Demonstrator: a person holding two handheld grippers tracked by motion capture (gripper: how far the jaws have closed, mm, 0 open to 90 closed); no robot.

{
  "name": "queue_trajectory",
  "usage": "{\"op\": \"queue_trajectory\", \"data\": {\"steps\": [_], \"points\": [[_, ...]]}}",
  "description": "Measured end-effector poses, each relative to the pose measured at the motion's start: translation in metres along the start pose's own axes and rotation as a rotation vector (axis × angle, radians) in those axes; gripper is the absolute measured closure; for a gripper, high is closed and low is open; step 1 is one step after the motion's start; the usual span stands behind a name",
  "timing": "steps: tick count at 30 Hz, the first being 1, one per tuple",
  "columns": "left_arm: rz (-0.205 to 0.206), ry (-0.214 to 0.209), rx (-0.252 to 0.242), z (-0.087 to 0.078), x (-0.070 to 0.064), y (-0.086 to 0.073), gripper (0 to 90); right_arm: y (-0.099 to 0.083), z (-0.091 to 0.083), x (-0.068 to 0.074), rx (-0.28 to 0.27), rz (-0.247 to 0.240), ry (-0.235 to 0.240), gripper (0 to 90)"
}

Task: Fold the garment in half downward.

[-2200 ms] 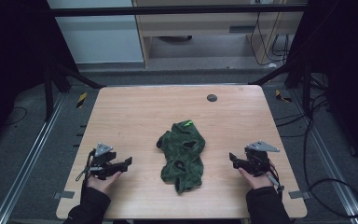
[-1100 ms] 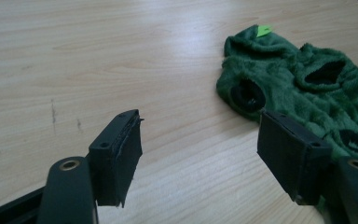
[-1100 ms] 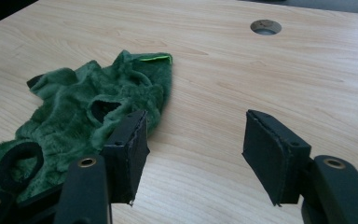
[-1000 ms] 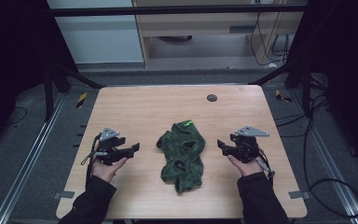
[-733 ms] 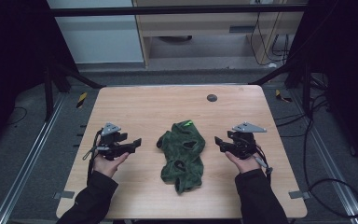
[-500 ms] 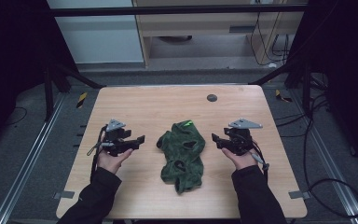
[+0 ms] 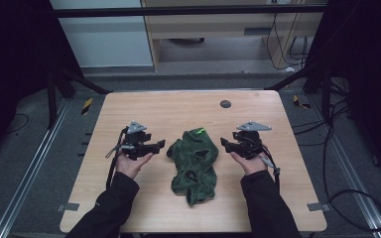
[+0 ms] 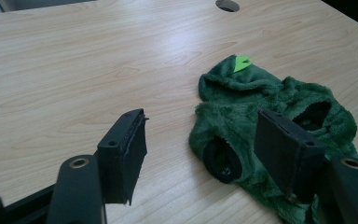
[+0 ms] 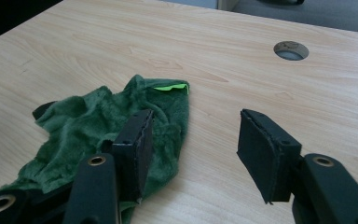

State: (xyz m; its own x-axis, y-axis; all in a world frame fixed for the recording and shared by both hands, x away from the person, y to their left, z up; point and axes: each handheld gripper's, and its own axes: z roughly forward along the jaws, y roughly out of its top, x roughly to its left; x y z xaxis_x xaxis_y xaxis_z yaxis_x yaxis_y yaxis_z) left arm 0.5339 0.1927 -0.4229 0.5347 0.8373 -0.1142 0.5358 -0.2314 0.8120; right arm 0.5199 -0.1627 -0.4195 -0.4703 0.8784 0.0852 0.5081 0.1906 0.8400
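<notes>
Green fleece garment (image 7: pixel 194 163) lies crumpled mid-table (image 7: pixel 178 106), bright tag at its far end; left gripper (image 7: pixel 155 146) and right gripper (image 7: pixel 226 144) flank its upper part, jaws spread wide and empty, apparently placed to pinch opposite edges.

Lab or workshop recording bay: wooden table (image 7: pixel 129 208) ringed by dark metal frame (image 7: pixel 188 10); loose cables (image 7: pixel 347 193) on grey floor right of table (hazard-striped tape (image 7: pixel 87 105) left).
</notes>
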Motion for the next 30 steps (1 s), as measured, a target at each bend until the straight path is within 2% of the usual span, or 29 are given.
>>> {"op": "queue_trajectory", "data": {"steps": [5,17,21,25,30], "points": [[0.009,-0.015,0.001,0.009,-0.001,0.006,34.8,0.003,0.008,-0.001,0.001,0.003,-0.002,45.9],[0.025,-0.017,0.027,0.029,-0.004,0.015,38.4,0.002,0.027,-0.001,0.022,0.018,0.001,48.2],[0.029,-0.023,0.038,0.037,-0.006,0.014,39.8,0.000,0.032,-0.002,0.036,0.027,0.006,48.6],[0.035,-0.014,0.070,0.046,-0.005,0.011,40.9,-0.002,0.040,-0.003,0.053,0.025,0.010,49.6],[0.035,-0.010,0.081,0.054,-0.004,0.009,42.7,-0.006,0.050,-0.003,0.074,0.038,0.018,50.5]]}}
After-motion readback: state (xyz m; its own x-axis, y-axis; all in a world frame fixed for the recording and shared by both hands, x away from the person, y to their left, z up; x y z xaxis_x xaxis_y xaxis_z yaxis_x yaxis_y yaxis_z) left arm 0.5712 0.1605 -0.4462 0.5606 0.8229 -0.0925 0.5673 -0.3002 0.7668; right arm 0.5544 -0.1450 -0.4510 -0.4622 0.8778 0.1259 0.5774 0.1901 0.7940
